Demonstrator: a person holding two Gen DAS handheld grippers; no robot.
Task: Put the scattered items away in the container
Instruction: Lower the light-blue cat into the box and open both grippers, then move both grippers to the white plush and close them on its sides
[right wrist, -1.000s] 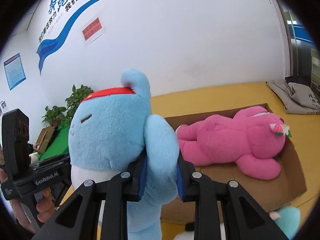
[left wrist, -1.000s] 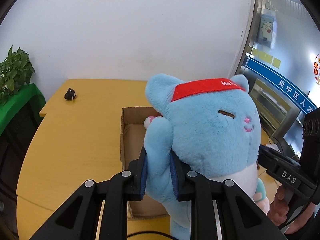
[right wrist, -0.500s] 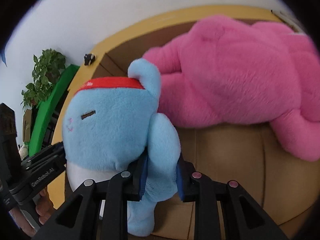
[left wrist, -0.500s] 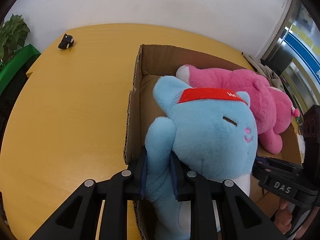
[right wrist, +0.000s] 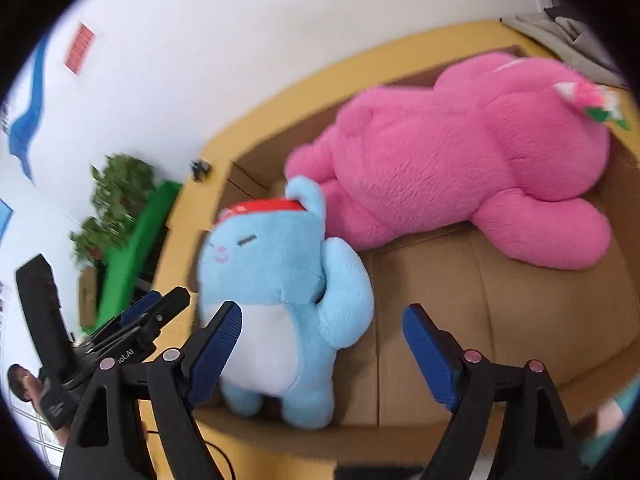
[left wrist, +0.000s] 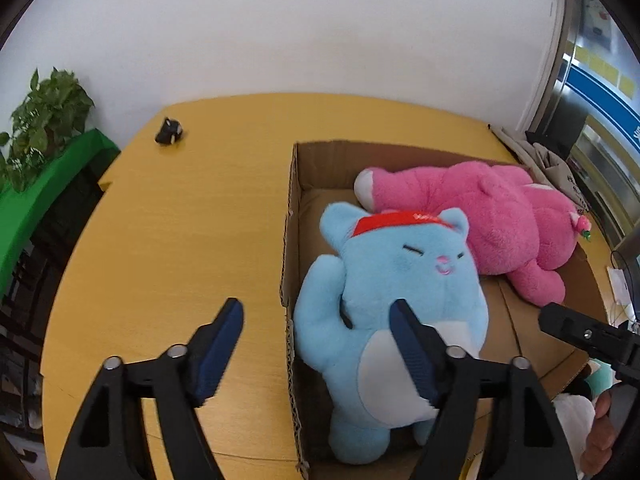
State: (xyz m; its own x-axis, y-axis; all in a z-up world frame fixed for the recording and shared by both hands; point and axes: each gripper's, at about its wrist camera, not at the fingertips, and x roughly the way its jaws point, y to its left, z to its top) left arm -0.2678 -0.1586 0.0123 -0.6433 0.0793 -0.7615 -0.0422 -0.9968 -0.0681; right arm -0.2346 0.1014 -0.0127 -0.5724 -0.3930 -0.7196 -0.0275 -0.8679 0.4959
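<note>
Opening both tools at once, we see the left gripper (left wrist: 316, 316) with its jaws spreading wide, nothing pressed between the pads, and the right gripper (right wrist: 322, 322) doing the same. Just ahead of them the blue plush cat (left wrist: 396, 300) lies on its back inside the cardboard box (left wrist: 290, 216), its feet toward us at six o'clock and its red headband at twelve. Beyond it, toward one o'clock in the left wrist view, the pink plush (left wrist: 488, 216) lies across the box floor, touching the cat's head. Outside the box, on the yellow table (left wrist: 180, 220), a small black object (left wrist: 169, 131) sits near eleven o'clock, with a potted plant (left wrist: 44, 116) farther left.
</note>
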